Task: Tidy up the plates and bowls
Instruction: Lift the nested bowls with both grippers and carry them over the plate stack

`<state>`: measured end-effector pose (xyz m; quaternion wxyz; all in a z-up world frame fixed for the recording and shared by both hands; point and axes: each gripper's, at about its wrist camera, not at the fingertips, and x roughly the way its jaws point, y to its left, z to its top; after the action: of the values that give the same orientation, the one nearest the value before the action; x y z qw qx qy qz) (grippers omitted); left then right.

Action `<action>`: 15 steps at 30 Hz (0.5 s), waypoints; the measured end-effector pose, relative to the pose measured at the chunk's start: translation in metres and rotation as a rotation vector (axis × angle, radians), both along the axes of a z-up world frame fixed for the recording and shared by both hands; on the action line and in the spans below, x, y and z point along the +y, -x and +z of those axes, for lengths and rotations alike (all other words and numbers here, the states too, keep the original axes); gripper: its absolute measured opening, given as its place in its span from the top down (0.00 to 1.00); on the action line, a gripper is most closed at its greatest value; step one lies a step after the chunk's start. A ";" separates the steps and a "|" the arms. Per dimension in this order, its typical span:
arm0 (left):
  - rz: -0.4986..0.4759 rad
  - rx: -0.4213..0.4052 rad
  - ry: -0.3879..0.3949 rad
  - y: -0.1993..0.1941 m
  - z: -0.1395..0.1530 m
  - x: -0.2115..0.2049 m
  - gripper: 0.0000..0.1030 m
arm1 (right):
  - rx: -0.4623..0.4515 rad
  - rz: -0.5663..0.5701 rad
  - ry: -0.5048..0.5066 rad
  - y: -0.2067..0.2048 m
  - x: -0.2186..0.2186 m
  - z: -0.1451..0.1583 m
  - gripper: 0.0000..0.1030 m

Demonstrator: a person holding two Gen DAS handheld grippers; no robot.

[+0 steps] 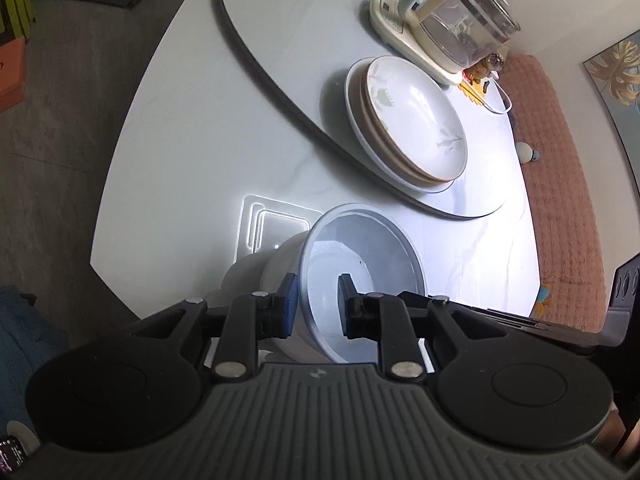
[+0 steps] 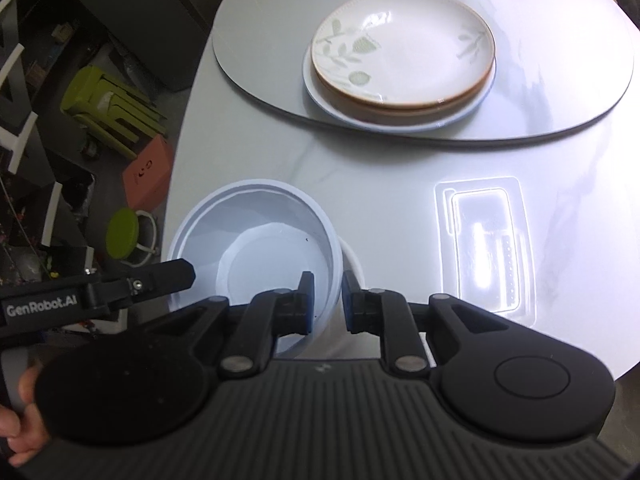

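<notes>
Gripping opposite sides of the same white bowl [image 2: 256, 248], both grippers are closed down on its wall near the front edge of the pale marble table [image 2: 380, 160]. The right gripper [image 2: 327, 300] has one finger inside the bowl and the other outside, so the rim runs up between the two blue-padded tips; the gap is narrow, just the thickness of the wall. The left gripper [image 1: 318, 300] does the same from the far side, one pad against the outer wall and the other pad within the bowl. In the right wrist view its dark finger reaches in over the bowl's left rim. The bowl looks tilted in the left wrist view, its mouth turned toward the camera, and a second white bowl [image 1: 248, 272] seems to sit under or behind it, though I cannot tell whether they are nested.

Just beside the bowl lies a clear plastic tray [image 2: 484, 248], flat on the table and glaring with light. Farther back, on a round grey turntable [image 2: 560, 92], stands a stack of plates [image 2: 400, 56]: leaf-patterned, brown-edged ones on a wider white plate. Behind that sits a glass kettle [image 1: 460, 24] on its cream base.
</notes>
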<state>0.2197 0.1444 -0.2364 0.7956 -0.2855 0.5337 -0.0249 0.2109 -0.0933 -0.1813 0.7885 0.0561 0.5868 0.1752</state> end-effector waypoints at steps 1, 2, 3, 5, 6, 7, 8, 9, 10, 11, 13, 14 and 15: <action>-0.001 0.003 0.002 0.000 -0.003 -0.001 0.77 | 0.005 -0.006 -0.005 0.001 -0.002 -0.003 0.82; -0.002 0.009 0.008 0.000 -0.005 -0.001 0.77 | 0.011 -0.015 -0.009 0.001 -0.003 -0.005 0.82; -0.002 0.012 0.012 -0.001 -0.006 0.000 0.77 | 0.017 -0.021 -0.012 0.001 -0.004 -0.006 0.82; -0.012 0.022 0.007 -0.002 -0.006 -0.001 0.76 | 0.020 -0.032 -0.022 0.002 -0.005 -0.007 0.82; -0.015 0.032 -0.001 -0.004 -0.007 -0.001 0.74 | 0.018 -0.034 -0.024 0.003 -0.005 -0.006 0.82; -0.016 0.046 -0.005 -0.005 -0.008 -0.001 0.67 | 0.018 -0.034 -0.022 0.003 -0.005 -0.005 0.82; -0.017 0.060 -0.006 -0.006 -0.008 -0.001 0.63 | 0.019 -0.035 -0.022 0.003 -0.006 -0.004 0.82; -0.016 0.063 -0.007 -0.006 -0.008 0.000 0.57 | 0.022 -0.042 -0.025 0.003 -0.007 -0.002 0.82; -0.012 0.059 -0.008 -0.005 -0.007 0.001 0.53 | 0.024 -0.050 -0.029 0.002 -0.008 0.000 0.81; -0.010 0.058 -0.006 -0.005 -0.006 0.001 0.53 | 0.024 -0.057 -0.030 0.001 -0.010 0.001 0.80; -0.001 0.063 0.002 -0.004 -0.006 0.002 0.53 | 0.021 -0.059 -0.025 -0.002 -0.012 0.003 0.65; 0.004 0.068 0.004 -0.003 -0.007 0.003 0.53 | 0.019 -0.056 -0.026 -0.003 -0.012 0.004 0.61; 0.007 0.070 0.004 -0.002 -0.008 0.004 0.53 | 0.019 -0.053 -0.024 -0.005 -0.013 0.004 0.55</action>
<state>0.2218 0.1484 -0.2444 0.7760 -0.2897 0.5601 -0.0135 0.2156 -0.1060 -0.1777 0.7865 0.0830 0.5905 0.1606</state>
